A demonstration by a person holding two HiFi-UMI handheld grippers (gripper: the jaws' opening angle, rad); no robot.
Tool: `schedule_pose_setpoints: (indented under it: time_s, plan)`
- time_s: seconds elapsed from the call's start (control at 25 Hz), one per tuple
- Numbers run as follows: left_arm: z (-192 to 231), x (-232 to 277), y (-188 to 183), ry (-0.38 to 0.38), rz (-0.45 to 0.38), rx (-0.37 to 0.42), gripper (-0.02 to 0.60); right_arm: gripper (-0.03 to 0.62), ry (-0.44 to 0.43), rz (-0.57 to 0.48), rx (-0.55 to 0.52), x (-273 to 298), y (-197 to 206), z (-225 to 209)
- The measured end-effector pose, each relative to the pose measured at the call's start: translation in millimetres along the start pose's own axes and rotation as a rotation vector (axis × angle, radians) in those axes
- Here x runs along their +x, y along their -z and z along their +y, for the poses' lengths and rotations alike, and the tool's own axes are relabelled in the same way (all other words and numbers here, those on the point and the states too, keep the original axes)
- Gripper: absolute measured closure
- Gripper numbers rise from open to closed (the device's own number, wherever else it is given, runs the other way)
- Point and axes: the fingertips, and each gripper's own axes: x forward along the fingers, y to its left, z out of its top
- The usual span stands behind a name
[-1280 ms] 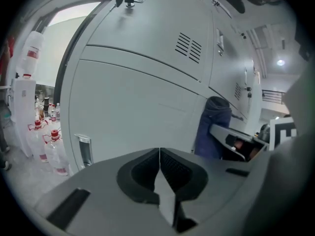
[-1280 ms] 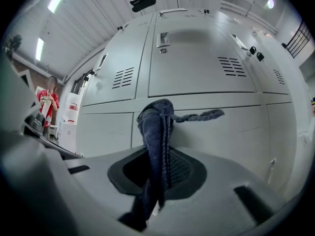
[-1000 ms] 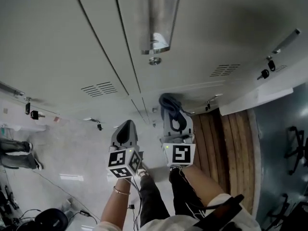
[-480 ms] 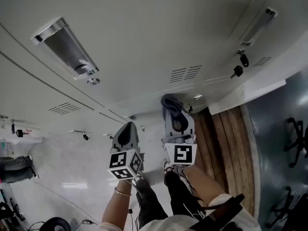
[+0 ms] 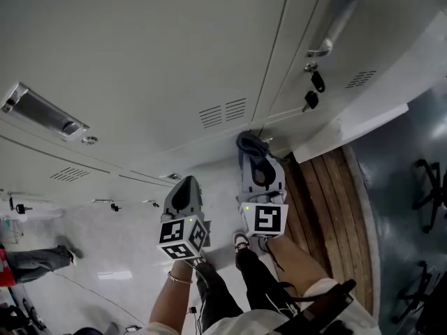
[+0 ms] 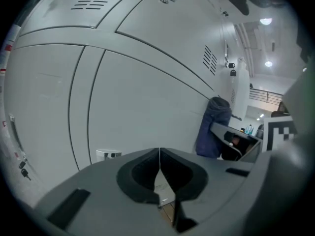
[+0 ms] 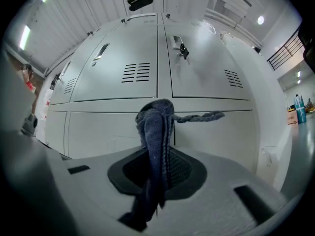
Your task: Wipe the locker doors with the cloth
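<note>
Locker doors (image 5: 154,61) are filling the view. Two grippers are pointing at them: the left gripper (image 6: 159,156) is holding its jaws together, empty; the right gripper (image 7: 160,151) is clamping one cloth (image 7: 156,117) before the doors (two keys (image 5: 318,82) are hanging upper right).

Bunched dark-blue cloth (image 7: 156,132) near closed pale-grey locker doors (image 7: 211,77).

head view: looked steeply down on lockers (image 5: 174,47) and floor (image 5: 91,243) | gripper views: faced lockers, near, along jaws | shared: lockers, cloth (image 7: 155,132)
</note>
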Motion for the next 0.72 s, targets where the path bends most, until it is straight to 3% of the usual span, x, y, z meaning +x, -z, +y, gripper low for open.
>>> schedule_pose_setpoints:
  time_s: [0.48, 0.72]
  plan:
    - [-3.9, -3.0, 1.0, -0.014, 0.008, 0.0, 0.572, 0.542, -0.03, -0.016, 0.021, -9.6, -7.9, 3.8]
    - [29.1, -35.8, 1.1, -0.055, 0.013, -0.019, 0.572, 0.542, -0.106, -0.013, -0.004, -22.6, -19.5, 51.0]
